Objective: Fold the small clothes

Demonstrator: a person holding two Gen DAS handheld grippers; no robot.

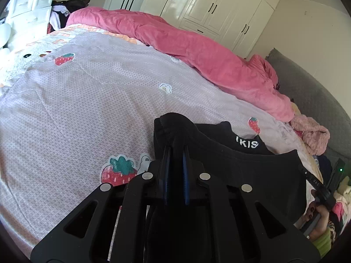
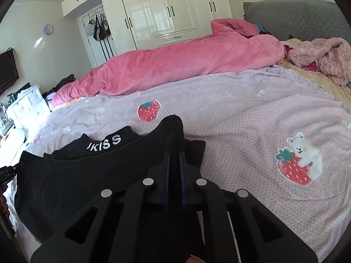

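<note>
A small black garment (image 1: 252,171) with white letters at its collar lies near the front edge of the bed, over the lilac strawberry-print sheet (image 1: 87,100). My left gripper (image 1: 176,151) is shut on the garment's left corner, which stands up between the fingers. My right gripper (image 2: 174,155) is shut on the garment's (image 2: 72,179) right corner, lifted the same way. The edge between the two corners hangs stretched above the collar lettering (image 2: 104,145). The right gripper also shows at the right edge of the left wrist view (image 1: 316,182).
A pink duvet (image 2: 175,65) is bunched along the far side of the bed. A fluffy pink garment (image 2: 324,54) and other clothes lie near the grey headboard (image 2: 296,15). White drawers (image 1: 28,13) and a white wardrobe (image 2: 171,11) stand beyond the bed.
</note>
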